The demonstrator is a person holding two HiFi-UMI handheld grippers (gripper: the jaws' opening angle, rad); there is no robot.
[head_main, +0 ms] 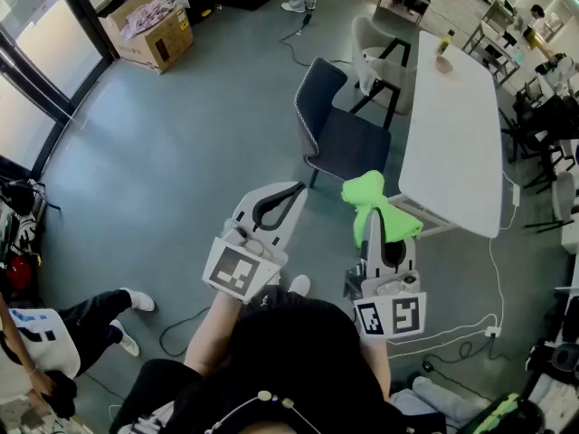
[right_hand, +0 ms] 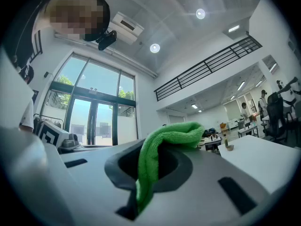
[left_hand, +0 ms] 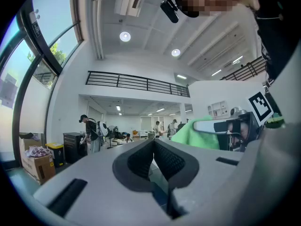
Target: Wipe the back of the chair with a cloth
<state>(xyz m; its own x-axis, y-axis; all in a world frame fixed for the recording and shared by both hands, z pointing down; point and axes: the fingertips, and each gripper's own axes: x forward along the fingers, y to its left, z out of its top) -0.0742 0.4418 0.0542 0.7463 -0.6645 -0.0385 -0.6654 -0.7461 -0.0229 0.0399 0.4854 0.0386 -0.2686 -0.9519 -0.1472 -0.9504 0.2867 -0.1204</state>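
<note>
Green cloth (head_main: 375, 208) pinched in the right gripper (head_main: 374, 229), left gripper (head_main: 286, 197) closed and empty, should reach the dark chair (head_main: 348, 138) ahead and press flat on its back.

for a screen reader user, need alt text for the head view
Seen from above, a person holds two grippers: the right gripper is shut on a green cloth, the left gripper shut and empty. Ahead, a dark blue chair stands beside a white table.
</note>
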